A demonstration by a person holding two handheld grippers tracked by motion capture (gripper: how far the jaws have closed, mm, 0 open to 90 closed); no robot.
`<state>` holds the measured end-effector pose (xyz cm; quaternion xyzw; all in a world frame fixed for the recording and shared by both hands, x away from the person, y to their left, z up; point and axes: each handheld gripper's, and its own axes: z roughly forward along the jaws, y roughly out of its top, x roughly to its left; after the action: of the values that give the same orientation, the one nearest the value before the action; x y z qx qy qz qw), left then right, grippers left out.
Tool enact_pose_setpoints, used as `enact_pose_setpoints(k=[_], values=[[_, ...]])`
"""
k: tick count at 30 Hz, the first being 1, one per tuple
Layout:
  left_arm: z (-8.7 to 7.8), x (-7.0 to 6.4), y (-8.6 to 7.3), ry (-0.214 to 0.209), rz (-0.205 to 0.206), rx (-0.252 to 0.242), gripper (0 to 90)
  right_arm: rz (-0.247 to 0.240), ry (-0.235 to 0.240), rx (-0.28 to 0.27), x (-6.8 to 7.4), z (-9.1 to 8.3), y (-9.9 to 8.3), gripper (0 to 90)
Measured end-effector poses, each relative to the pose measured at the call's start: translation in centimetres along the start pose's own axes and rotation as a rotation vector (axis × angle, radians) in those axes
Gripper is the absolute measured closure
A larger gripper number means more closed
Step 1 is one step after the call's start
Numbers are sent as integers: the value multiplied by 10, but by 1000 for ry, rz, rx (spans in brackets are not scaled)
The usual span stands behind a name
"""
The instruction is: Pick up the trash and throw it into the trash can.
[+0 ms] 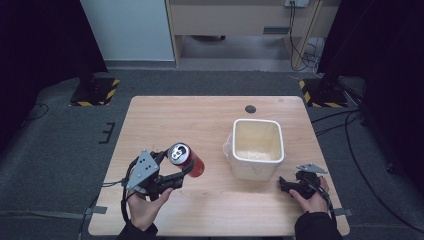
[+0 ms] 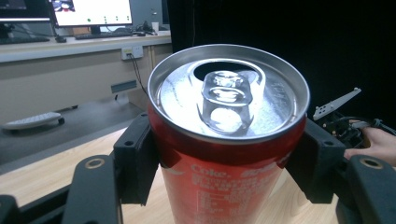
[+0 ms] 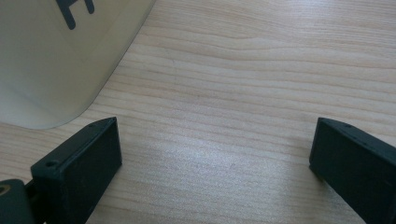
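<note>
Jaws of the left gripper [image 2: 224,158] were clamped on both sides of a red Coke can [image 2: 227,140], one pad on each flank below the rim. In the high view the can [image 1: 186,159] was held tilted above the desk [image 1: 165,120], toward its left front quarter, silver top with opened tab facing up. Jaws of the right gripper [image 3: 215,158] stood spread wide with nothing between them, only bare wood. That gripper [image 1: 291,185] lay low near the desk's front right corner, in the person's right hand [image 1: 314,197]. A cream square bin [image 1: 257,148] stood on the right half of the desk, just beside the right gripper and apart from the can.
</note>
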<state>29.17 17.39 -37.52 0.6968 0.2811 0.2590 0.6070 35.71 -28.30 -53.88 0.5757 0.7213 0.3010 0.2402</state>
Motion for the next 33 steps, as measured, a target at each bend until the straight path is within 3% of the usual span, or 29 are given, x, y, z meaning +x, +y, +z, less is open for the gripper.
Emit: enact_pose_setpoints(k=[33], values=[[66, -29, 39, -85, 20, -75, 334, -1, 1, 0, 0, 0, 0, 24]])
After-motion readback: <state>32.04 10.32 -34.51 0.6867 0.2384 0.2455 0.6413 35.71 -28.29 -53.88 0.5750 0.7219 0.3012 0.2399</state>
